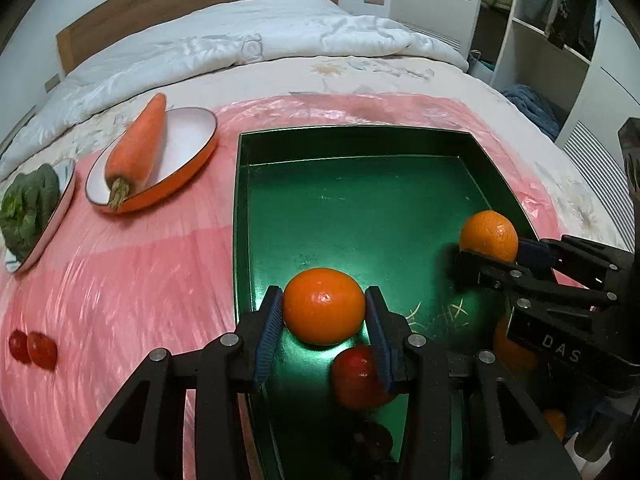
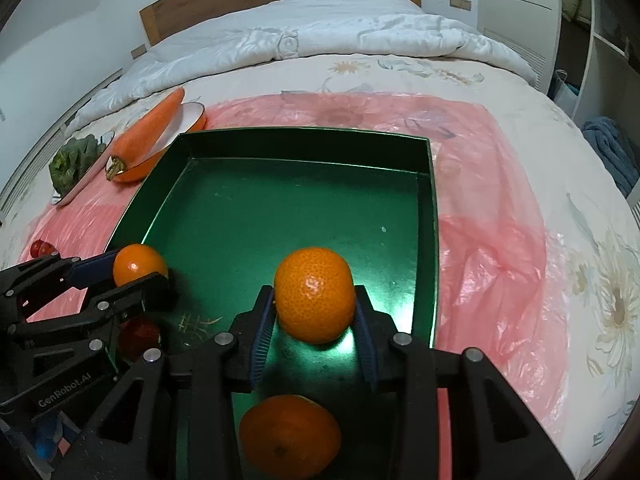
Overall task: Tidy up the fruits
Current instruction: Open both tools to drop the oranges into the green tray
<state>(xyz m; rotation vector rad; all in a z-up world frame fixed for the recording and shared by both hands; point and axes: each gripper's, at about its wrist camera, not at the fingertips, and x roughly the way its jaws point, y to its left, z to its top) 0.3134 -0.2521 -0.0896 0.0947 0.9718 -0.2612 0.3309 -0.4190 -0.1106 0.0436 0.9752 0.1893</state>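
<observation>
**Holding two oranges over the green tray**

Gripping an orange [image 1: 324,306], the left gripper [image 1: 324,294] has its blue pads pressed on both sides of the fruit, jaws narrow. It sits low over the near left part of the tray [image 1: 240,200], at 6 o'clock in the left wrist view.

The right gripper [image 2: 314,292] holds a second orange [image 2: 314,296] the same way, pads against its flanks, at 6 o'clock over the tray's near right part. In the left view this pair shows at 3 o'clock; in the right view the left pair shows at 9 o'clock.

Loose in the tray, a third orange [image 2: 290,436] lies under the right gripper at 6 o'clock, and a red fruit [image 1: 356,376] lies just below the left gripper's right finger.

Outside the tray, on the pink sheet [image 1: 140,280], a carrot [image 1: 138,144] rests across a plate [image 1: 188,140] at 10 o'clock. Greens [image 1: 28,208] lie on another plate at 9 o'clock, and two small tomatoes [image 1: 34,350] lie at 8 o'clock.
</observation>
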